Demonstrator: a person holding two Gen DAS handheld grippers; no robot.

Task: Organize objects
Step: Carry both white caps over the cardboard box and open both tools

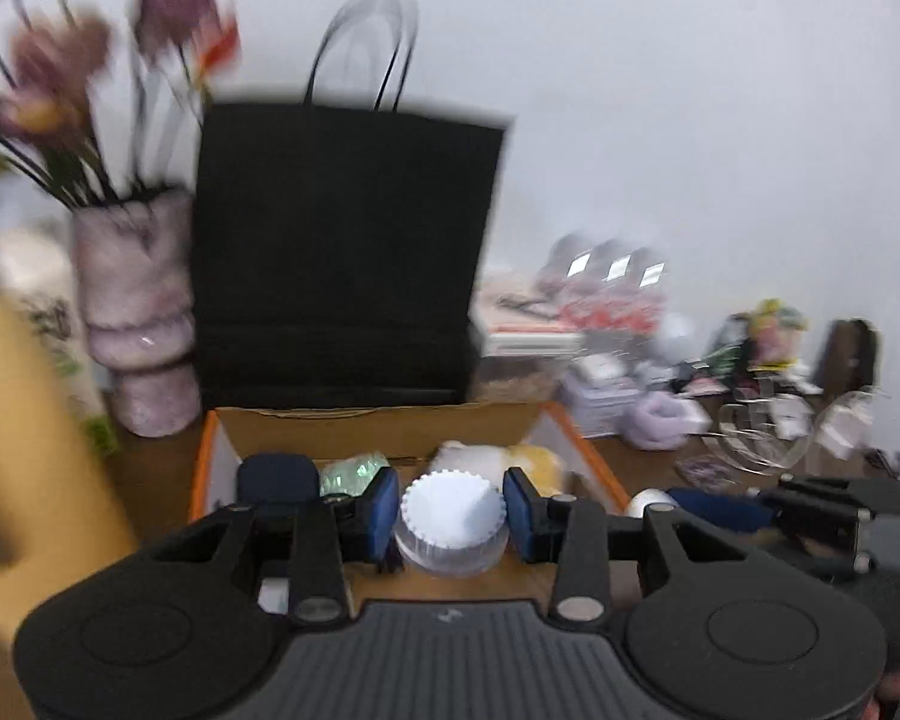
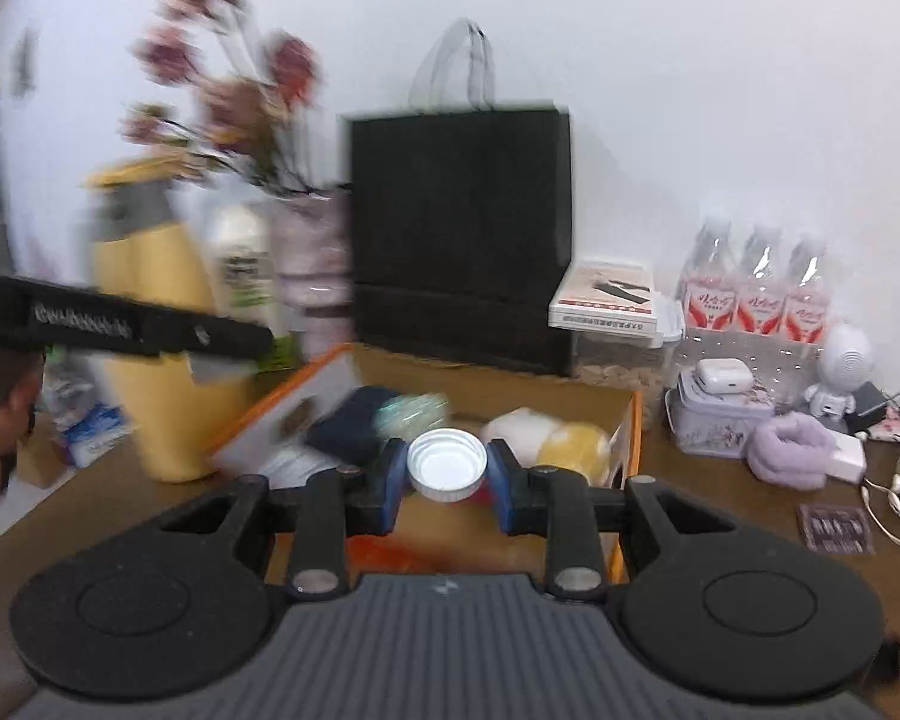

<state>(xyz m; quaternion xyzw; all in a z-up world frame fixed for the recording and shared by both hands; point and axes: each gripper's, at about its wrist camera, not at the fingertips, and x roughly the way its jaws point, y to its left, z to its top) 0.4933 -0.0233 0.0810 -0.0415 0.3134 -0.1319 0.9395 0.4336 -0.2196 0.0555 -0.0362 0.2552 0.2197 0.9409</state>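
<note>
- Left wrist view: the left hand-held gripper [image 1: 452, 517] pinches a white ridged plastic jar [image 1: 452, 531] between its blue pads, above the open orange-edged cardboard box [image 1: 390, 429] on the brown tabletop [image 1: 648, 462]; a black paper bag [image 1: 342, 252] stands behind.
- Right wrist view: the right hand-held gripper [image 2: 447, 468] pinches a white round screw cap [image 2: 447, 463], hollow side facing the camera, over the same box [image 2: 510, 387].

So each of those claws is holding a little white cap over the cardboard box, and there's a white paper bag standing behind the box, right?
Nearly. The bag behind the box is black, not white; both wrist views show it. The rest holds: the left gripper and the right gripper each have their jaws shut on a white cap over the box.
</note>
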